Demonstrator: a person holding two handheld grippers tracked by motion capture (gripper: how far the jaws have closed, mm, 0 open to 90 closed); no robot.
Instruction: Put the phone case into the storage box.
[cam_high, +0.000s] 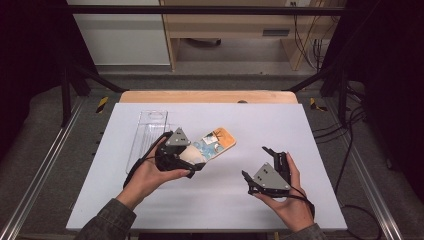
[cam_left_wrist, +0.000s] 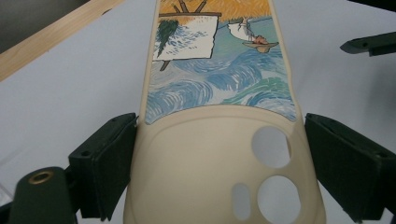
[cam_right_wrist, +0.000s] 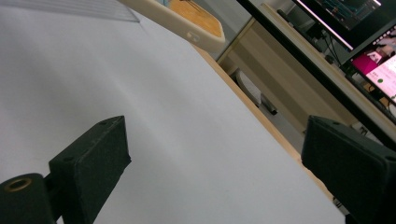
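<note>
White sheet (cam_high: 210, 195) covering the table; wooden table edge (cam_high: 207, 96) exposed at the sheet's far side.

Phone case (cam_high: 214, 145), cream rim, painted back with blue swirls, orange field and an easel; lying on the sheet left of centre, long axis angled away and to the right. In the left gripper view, phone case (cam_left_wrist: 219, 154) seen back side up, with two round camera cut-outs and one small oval slot at the near end.

Left gripper (cam_high: 176, 152) held in left hand (cam_high: 150, 175), at the near end of the case. In the left gripper view, one black jaw on each long edge of the case: the jaw on the picture's left touching the rim, the other just beside the rim with a thin gap. Closed to case width, straddling the camera end; firm grip or mere contact: cannot tell.

Clear plastic tray (cam_high: 147, 132) flat on the sheet, just beyond and left of the left gripper, touching or nearly touching the case's left side.

Right gripper (cam_high: 260, 167) held in right hand (cam_high: 287, 200), well apart from the case, to its right and nearer the person. Jaws spread wide, nothing between them; in the right gripper view, bare sheet between the pads, case corner (cam_right_wrist: 196, 25) far off at top.
</note>
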